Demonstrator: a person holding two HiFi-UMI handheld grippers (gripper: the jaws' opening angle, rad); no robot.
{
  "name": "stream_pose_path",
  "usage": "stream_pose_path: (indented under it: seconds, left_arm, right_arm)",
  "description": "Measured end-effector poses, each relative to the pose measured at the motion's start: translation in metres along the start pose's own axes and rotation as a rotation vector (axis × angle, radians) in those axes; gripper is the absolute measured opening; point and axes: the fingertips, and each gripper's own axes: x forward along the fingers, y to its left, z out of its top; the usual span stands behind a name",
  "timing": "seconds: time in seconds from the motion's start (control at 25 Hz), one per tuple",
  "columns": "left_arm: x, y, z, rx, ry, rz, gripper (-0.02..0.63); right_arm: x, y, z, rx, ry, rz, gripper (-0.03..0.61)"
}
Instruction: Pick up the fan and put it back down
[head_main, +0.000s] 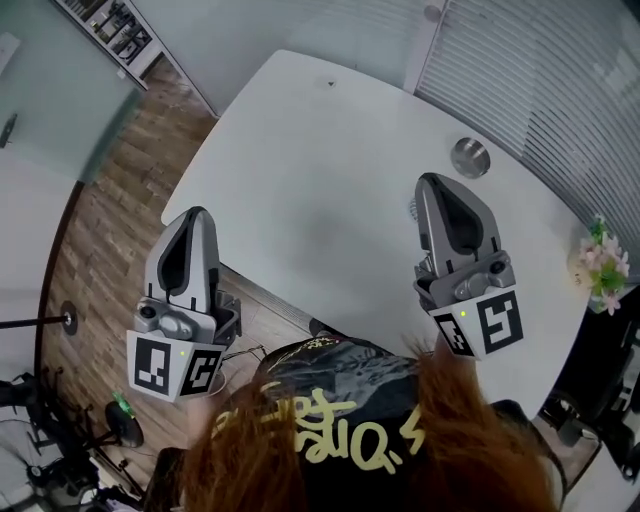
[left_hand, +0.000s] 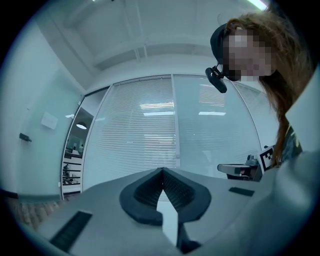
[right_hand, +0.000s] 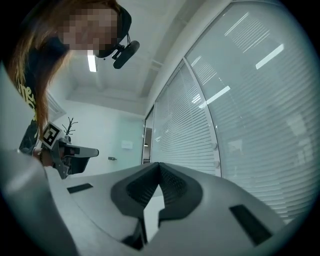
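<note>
Grey left gripper (head_main: 195, 213): fingers met, empty | grey right gripper (head_main: 436, 181): fingers met, over white surface (head_main: 320, 160) | black cap's (head_main: 330, 375) yellow lettering was unreadable.

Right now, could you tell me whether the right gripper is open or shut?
Shut: the right gripper shows its jaw tips touching, with nothing between them.

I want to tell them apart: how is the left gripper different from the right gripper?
The left gripper hangs mostly over the wooden floor, by the table's edge; the right gripper is over the white table. The right gripper is nearer the silver cap and pink flowers than the left gripper. Both are grey, shut, hold nothing, and carry a marker cube.
</note>
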Motion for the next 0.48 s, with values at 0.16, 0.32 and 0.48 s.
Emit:
stream_pose_path:
  seconds: [0.16, 0.32, 0.48]
  left_arm:
    - [0.009, -0.016, -0.009, 0.034, 0.034, -0.033, -0.011]
    - [0.007, -0.017, -0.006, 0.114, 0.059, -0.028, -0.011]
    - [0.007, -0.024, -0.001, 0.124, 0.048, -0.04, -0.011]
  right_arm:
    - [-0.007, -0.007, -0.004, -0.006, 0.013, -0.001, 0.003]
    - [-0.008, -0.007, -0.005, -0.013, 0.035, -0.009, 0.003]
    - [-0.012, -0.006, -0.004, -0.029, 0.043, 0.001, 0.003]
